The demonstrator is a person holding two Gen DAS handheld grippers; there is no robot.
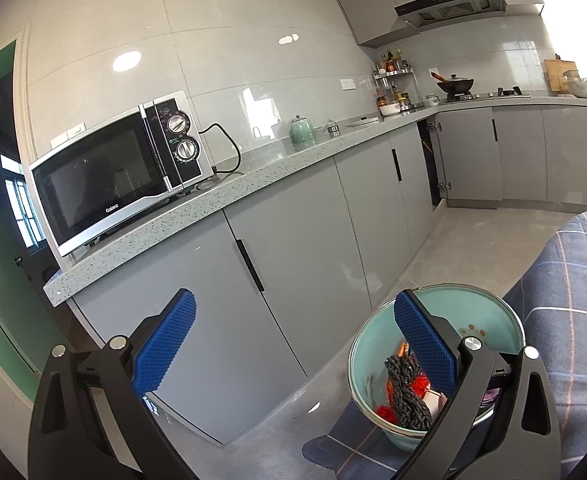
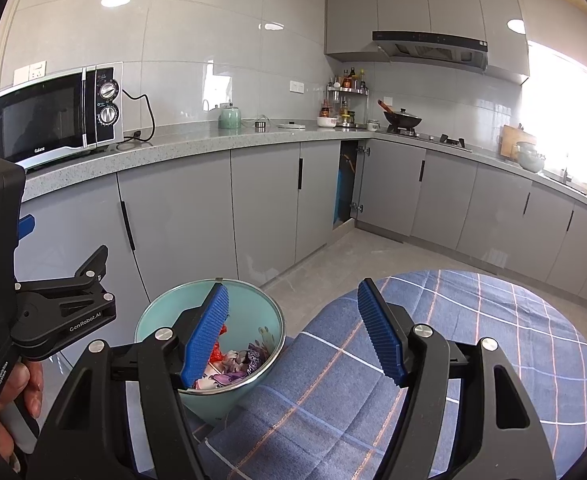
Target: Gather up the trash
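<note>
A light green trash bin [image 1: 489, 312] stands on the floor beside a table covered with a blue plaid cloth [image 1: 573, 280]. In it lie a dark braided piece [image 1: 407, 396], red scraps and paper. In the right wrist view the bin [image 2: 165, 312] holds red, purple and white wrappers [image 2: 237, 364]. My left gripper [image 1: 293, 344] is open and empty, its right finger over the bin's mouth. My right gripper [image 2: 297, 332] is open and empty, above the bin's edge and the cloth [image 2: 473, 340]. The left gripper's body [image 2: 61, 312] shows at the left of the right wrist view.
A grey counter [image 1: 253, 176] carries a microwave [image 1: 113, 172], a green kettle [image 1: 303, 130], a spice rack [image 1: 393, 80] and a wok on the stove [image 1: 455, 85]. Grey cabinets run below; one corner door [image 2: 349, 184] stands open. Grey floor [image 2: 373, 256] lies between cabinets and table.
</note>
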